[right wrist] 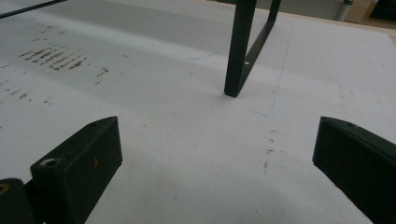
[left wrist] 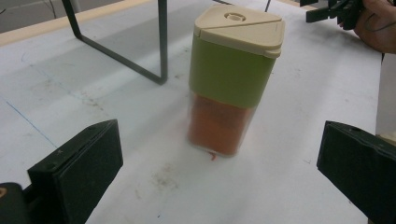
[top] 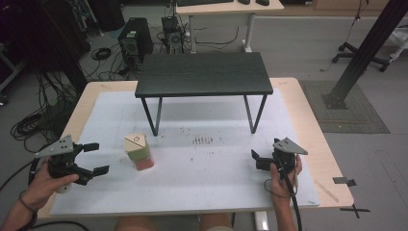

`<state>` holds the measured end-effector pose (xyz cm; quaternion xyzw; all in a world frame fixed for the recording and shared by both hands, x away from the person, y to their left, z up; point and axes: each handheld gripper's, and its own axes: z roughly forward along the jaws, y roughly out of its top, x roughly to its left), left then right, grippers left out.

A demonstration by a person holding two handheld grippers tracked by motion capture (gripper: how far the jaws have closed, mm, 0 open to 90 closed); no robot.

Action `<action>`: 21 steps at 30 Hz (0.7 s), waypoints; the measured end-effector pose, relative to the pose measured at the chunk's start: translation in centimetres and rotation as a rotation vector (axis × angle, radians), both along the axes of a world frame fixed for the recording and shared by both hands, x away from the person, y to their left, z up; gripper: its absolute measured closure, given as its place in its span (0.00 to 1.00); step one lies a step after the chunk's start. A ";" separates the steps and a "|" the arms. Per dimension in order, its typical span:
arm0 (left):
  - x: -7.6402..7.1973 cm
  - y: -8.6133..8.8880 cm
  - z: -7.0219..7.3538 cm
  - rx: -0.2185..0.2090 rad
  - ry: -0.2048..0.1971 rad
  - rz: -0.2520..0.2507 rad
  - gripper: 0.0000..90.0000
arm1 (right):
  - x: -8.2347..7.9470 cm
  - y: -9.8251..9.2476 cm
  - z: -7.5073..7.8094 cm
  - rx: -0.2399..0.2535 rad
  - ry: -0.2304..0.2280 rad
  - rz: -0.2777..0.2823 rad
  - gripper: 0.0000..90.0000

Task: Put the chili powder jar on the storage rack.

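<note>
The tall square container with a beige flip lid, a green upper part and orange contents below point(left wrist: 231, 79) is standing upright on the white mat of the bench point(top: 207, 187), just in front of the left leg of the small black shelf-table point(top: 204, 74) and apart from it. The container is being faced by the left claw point(top: 91, 159), whose jaws are spread wide, with nothing between them; in the left gripper view the container is seen ahead, between the lines of the two jaws but not yet inside them. The right claw point(top: 256, 159) is being held well apart, on the right side of the mat, also released and empty, and it is being pointed toward the right leg of the shelf-table.

The step in hand is judged to be the approach of the left claw to the container. To do it well, the claw should be moved forward level and straight, so that the container is being taken in the middle of the gap. The green part should probably be gripped, not the lid, because the lid may be opened by pressure. The container is narrow and tall, so it can be tipped over if one jaw is touching it first.
</note>
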<state>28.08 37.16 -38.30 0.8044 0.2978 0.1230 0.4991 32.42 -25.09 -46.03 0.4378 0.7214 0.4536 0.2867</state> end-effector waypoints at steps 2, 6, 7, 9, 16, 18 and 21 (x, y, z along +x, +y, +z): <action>0.1 0.0 -0.2 -0.002 0.003 -0.004 0.01 | 0.0 0.0 0.0 0.000 -0.002 0.001 0.01; 0.2 -0.1 -0.4 -0.004 0.006 -0.006 0.01 | 0.0 0.0 0.0 0.001 -0.001 0.003 0.01; 0.3 -0.2 -0.5 -0.004 0.008 -0.011 0.01 | 0.0 0.0 0.0 0.001 0.000 0.003 0.01; 0.4 -0.3 -0.6 -0.005 0.008 -0.016 0.01 | 0.0 0.0 0.0 0.001 0.001 0.003 0.01; 0.8 -0.6 -0.7 -0.001 0.012 -0.026 0.01 | 0.0 0.0 0.0 0.004 -0.005 0.008 0.01; 0.8 -0.7 -0.8 -0.003 0.014 -0.027 0.01 | -0.1 0.0 0.0 0.006 -0.004 0.008 0.01; 1.0 -0.9 -1.0 0.000 0.018 -0.028 0.01 | -0.1 0.0 0.1 0.006 -0.009 0.008 0.01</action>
